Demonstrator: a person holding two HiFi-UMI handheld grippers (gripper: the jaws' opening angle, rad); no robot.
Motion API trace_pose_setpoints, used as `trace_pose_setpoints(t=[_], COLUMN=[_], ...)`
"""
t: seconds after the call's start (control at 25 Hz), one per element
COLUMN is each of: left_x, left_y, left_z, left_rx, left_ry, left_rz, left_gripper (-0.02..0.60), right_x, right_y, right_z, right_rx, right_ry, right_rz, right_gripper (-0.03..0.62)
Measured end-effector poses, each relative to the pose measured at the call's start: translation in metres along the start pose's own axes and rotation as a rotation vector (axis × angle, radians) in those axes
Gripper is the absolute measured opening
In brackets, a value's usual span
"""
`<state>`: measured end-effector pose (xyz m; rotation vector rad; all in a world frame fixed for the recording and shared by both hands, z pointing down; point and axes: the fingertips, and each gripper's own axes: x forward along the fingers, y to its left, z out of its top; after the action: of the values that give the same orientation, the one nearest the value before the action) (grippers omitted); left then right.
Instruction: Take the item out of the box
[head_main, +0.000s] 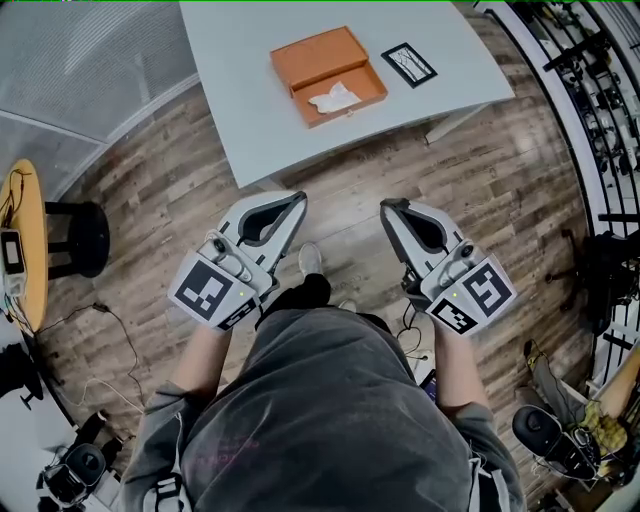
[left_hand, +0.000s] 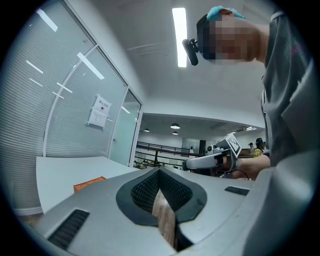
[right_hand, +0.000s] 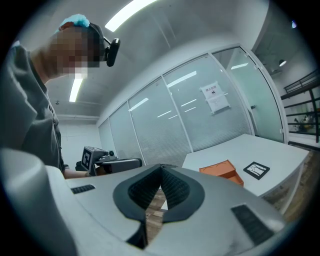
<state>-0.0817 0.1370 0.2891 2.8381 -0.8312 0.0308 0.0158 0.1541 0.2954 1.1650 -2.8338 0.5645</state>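
Wood-grain plank flooring runs under a pale grey, smooth tabletop (head_main: 250, 110) with rounded corners, backed by frosted glass partition walls lined with fine horizontal slats. On that tabletop, well ahead of both sets of fingers, lies a flat rectangular orange box (head_main: 328, 75), hinged open into two shallow halves. The item (head_main: 333, 98), a small, crumpled-looking white piece, lies in the half nearer the fingers. Just right of the box sits a square black-bordered marker card (head_main: 409, 64) with a white centre. The left gripper (head_main: 297, 203) and the right gripper (head_main: 390, 208) are held side by side over the floor, short of the tabletop edge, each a matte grey moulded shell carrying a cube with black-and-white square markers. The left fingers (left_hand: 145, 192) have dark, finely ribbed pads that curve inward and are pressed together at the tips, with nothing between them. The right fingers (right_hand: 177, 190) have the same ribbed dark pads, likewise closed tip to tip and empty.
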Motion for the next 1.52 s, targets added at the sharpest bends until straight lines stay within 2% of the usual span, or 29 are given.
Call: trace_pose_setpoints(t=[0.72,1.08,1.2,1.52], left_x=[0.031,0.044,0.050,0.070], left_y=[0.083,0.107,0.109,0.121], left_z=[0.008,0.004,0.010,0.004], left_rx=[-0.010,0.001,0.001,0.000], left_ry=[0.010,0.025,0.001,0.027], left_rz=[-0.087,-0.095,-0.097,-0.076], left_gripper=[0.009,0.009,0.009,0.009], right_x=[0.088,0.109,0.113,0.119], right_y=[-0.032,-0.045,-0.049,-0.071], right_z=[0.023,0.028,0.030,0.034], right_rx=[-0.004,-0.014,-0.016,-0.012], right_ry=[0.010,0.018,0.019,0.029], right_rz=[-0.042,-0.050,-0.050,-0.027], right_gripper=[0.002,0.002,0.002,0.002])
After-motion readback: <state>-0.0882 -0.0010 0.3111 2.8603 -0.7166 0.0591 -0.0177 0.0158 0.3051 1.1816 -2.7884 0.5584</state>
